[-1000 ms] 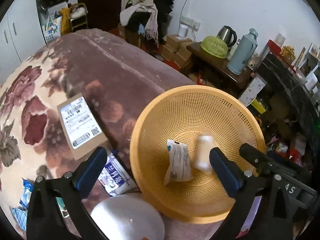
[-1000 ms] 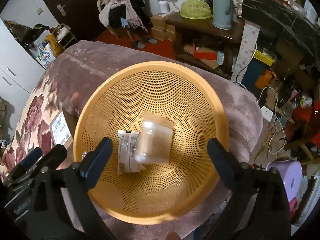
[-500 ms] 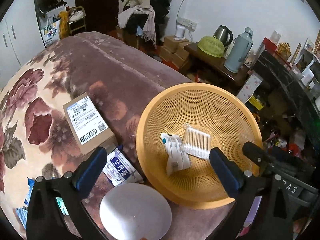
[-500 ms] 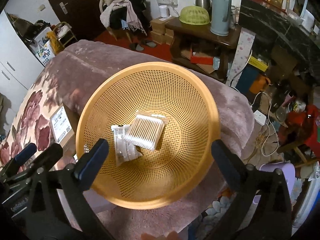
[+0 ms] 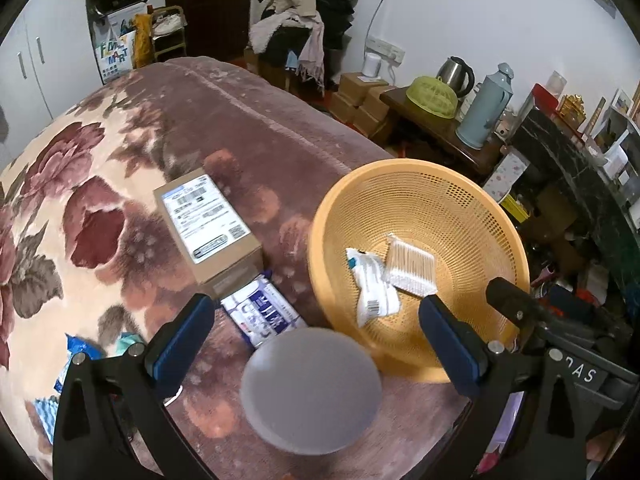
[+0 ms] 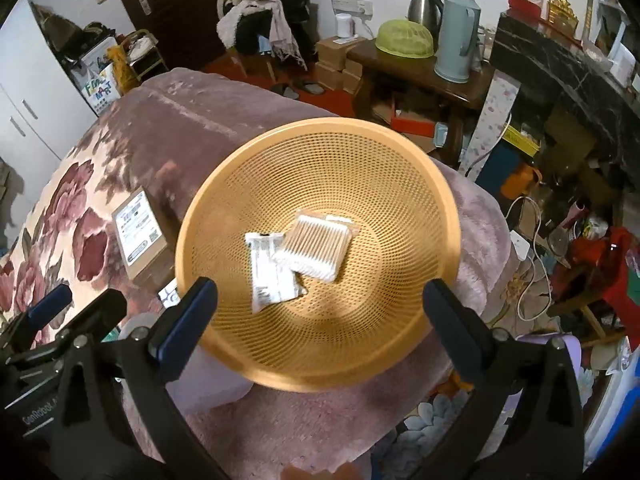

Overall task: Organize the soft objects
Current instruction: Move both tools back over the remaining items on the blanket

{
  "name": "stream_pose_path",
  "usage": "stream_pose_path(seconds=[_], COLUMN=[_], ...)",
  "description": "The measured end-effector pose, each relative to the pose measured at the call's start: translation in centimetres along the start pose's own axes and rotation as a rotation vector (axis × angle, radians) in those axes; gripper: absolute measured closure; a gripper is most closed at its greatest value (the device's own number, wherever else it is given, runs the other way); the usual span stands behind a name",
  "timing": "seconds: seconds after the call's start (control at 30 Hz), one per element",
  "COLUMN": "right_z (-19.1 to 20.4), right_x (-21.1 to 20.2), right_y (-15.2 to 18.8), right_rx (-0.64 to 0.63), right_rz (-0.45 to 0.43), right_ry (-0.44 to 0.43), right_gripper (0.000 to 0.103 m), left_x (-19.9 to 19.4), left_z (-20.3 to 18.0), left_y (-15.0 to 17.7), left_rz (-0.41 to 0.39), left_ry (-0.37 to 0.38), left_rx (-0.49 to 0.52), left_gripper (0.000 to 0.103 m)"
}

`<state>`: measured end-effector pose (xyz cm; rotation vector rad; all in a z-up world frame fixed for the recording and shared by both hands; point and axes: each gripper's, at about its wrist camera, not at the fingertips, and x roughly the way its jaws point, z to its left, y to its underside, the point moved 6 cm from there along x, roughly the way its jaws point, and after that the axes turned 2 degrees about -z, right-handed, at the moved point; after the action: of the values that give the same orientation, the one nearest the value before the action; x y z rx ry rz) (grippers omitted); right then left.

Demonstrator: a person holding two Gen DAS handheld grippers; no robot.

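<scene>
At the near edge of the bed, the left gripper (image 5: 312, 332) has its two blue-padded fingers spread wide with nothing pinched between them. Just under it sits a round grey disc (image 5: 311, 390), blurry and close. Right behind the disc lies a flat white and purple packet (image 5: 264, 314) on the fuzzy flowered blanket (image 5: 100, 208). It touches the near end of a brown cardboard box with a white label (image 5: 208, 228). Some blue and white wrappers (image 5: 76, 356) lie by the near left edge of the blanket.

The right gripper (image 6: 320, 308) is also spread wide, and its jaws have just been opening. Nothing is between them. It hangs over the near rim of the big round orange plastic basket full of tiny holes (image 6: 320, 168). The basket rests on the right side of the bed, near the right edge.

Inside the basket, near the middle, lies a white crinkly packet (image 6: 272, 272). A clear pack of cotton swabs (image 6: 316, 248) leans across its far end, touching it.

Farther back, past the bed, stands a dark wooden table (image 6: 404, 76) with a green mesh dome (image 6: 404, 38), a silver kettle (image 6: 426, 10) and a tall pale blue flask (image 6: 456, 32). A heap of clothes (image 5: 304, 16) is piled by the far wall
</scene>
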<state>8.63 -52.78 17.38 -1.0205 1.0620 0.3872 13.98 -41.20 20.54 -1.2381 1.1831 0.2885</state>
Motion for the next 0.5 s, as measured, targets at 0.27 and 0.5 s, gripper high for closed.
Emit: stream_pose_path(seconds=[0.27, 0.5], right_z=[2.5, 4.9], right_x=[-0.7, -1.5], right_y=[1.1, 2.2], right_rx=[-0.040, -0.080], right_rz=[0.000, 0.000], right_ry=[-0.010, -0.025], right_gripper=[0.000, 0.000], left_x=[-1.5, -2.8], left_z=[2.9, 5.8], left_y=[1.3, 2.8], left_rz=[-0.009, -0.012], left_ry=[-0.018, -0.048], left_rx=[-0.027, -0.059], left_gripper=[0.001, 0.001])
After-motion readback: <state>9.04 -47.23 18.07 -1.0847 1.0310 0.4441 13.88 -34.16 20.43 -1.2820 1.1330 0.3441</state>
